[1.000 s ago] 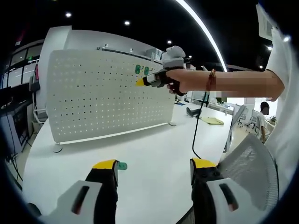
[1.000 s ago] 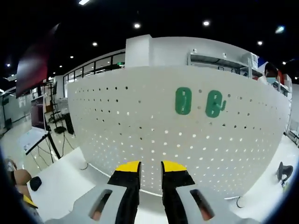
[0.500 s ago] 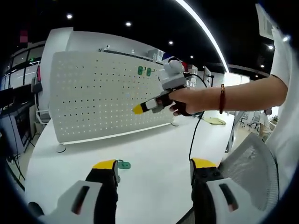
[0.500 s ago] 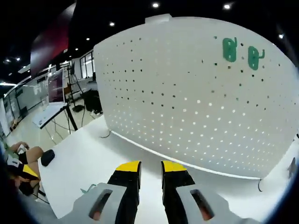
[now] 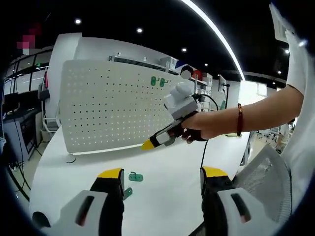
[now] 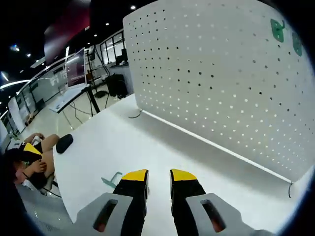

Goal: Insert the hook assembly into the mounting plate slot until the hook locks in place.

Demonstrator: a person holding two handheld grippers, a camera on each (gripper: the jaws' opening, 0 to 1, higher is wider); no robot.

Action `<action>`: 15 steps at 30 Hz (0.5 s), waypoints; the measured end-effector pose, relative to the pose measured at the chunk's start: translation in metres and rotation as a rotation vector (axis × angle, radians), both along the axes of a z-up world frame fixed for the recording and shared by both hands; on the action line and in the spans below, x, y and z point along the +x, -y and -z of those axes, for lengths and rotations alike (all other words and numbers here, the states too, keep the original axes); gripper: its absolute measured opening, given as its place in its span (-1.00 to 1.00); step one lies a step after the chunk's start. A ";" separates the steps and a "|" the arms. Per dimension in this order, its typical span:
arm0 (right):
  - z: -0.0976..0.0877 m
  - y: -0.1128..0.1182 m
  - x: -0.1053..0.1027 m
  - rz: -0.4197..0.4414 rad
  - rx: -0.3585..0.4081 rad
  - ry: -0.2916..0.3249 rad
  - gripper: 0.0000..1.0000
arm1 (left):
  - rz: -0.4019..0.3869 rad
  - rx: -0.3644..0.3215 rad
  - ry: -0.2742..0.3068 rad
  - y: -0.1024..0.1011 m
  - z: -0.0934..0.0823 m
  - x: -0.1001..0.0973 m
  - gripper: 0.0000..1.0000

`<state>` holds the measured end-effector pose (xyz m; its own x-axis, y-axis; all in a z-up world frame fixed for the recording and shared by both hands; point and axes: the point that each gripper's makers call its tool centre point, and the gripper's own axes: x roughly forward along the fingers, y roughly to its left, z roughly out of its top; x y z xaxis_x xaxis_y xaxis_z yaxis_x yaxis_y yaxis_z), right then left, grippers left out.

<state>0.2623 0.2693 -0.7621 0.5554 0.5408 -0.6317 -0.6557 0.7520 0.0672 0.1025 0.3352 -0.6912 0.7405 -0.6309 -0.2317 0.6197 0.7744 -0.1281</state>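
A white perforated mounting plate [image 5: 108, 105] stands upright on the white table [image 5: 167, 162]. High on its right part hang two green hooks [image 5: 157, 81], which sit at the top right edge in the right gripper view as green hooks [image 6: 278, 30]. Two loose green hook pieces [image 5: 135, 176] lie on the table just ahead of my left gripper [image 5: 162, 173], which is open wide and empty. A hand holds my right gripper [image 5: 147, 145] low over the table in front of the plate [image 6: 221, 83]. In its own view my right gripper [image 6: 159, 175] is shut and empty, with a green hook piece [image 6: 112, 180] to its left.
A grey mesh chair back [image 5: 266, 172] stands at the right beside the person's arm [image 5: 256, 113]. A black cable [image 5: 203, 150] hangs from the right gripper. A dark oval object [image 6: 64, 143] lies near the table's left edge. Desks and monitors fill the room behind.
The right gripper has come down from the hooks on the plate towards the table, and its view now looks at the tabletop. The left gripper has hardly moved.
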 end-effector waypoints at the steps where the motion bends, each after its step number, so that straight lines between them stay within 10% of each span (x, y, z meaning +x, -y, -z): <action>1: 0.002 -0.002 -0.002 -0.013 -0.009 -0.005 -0.67 | -0.005 0.007 0.011 -0.001 -0.002 0.001 0.27; 15: 0.038 -0.037 -0.033 -0.161 -0.094 -0.106 -0.65 | -0.053 -0.003 0.028 -0.020 -0.011 -0.010 0.27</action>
<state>0.2294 0.3063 -0.8000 0.3944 0.5530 -0.7339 -0.7606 0.6447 0.0770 0.0930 0.3554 -0.6799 0.7789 -0.5913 -0.2089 0.5812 0.8058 -0.1138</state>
